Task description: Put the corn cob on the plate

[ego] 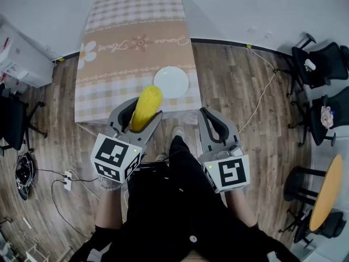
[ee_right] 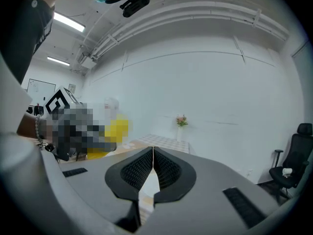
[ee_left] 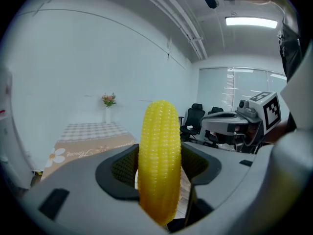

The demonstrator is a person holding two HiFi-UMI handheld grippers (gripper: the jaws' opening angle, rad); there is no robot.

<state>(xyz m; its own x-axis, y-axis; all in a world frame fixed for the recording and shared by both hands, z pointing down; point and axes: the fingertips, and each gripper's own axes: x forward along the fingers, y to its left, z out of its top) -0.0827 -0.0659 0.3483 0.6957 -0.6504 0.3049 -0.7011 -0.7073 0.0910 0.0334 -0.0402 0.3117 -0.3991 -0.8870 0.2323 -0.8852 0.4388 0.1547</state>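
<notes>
Looking down on the bench (ego: 109, 64), draped in a checked cloth with a flower-printed band and standing on a wood floor (ego: 229, 81) against a pale wall; noting black office chairs (ego: 322, 64) parked at the right, well apart from it; holding the left claw (ego: 143, 112) in the air in front of the bench's near edge, clenching on the corn cob (ego: 146, 107); squeezing the cob's lower part between the two ribbed pads, with the yellow tip rising clear above them and standing upright in the left gripper view; holding the right claw (ego: 204, 114) beside the left one, off the bench's near right corner and over the floor, pressing its jaws together with nothing between them; resting white and bare on the cloth near the near edge, the plate (ego: 171, 82); pointing the cob's tip toward the plate's lower left rim, just beside it from above but not lying on it; standing small at the bench's far end, a vase of flowers (ee_left: 108, 102).
</notes>
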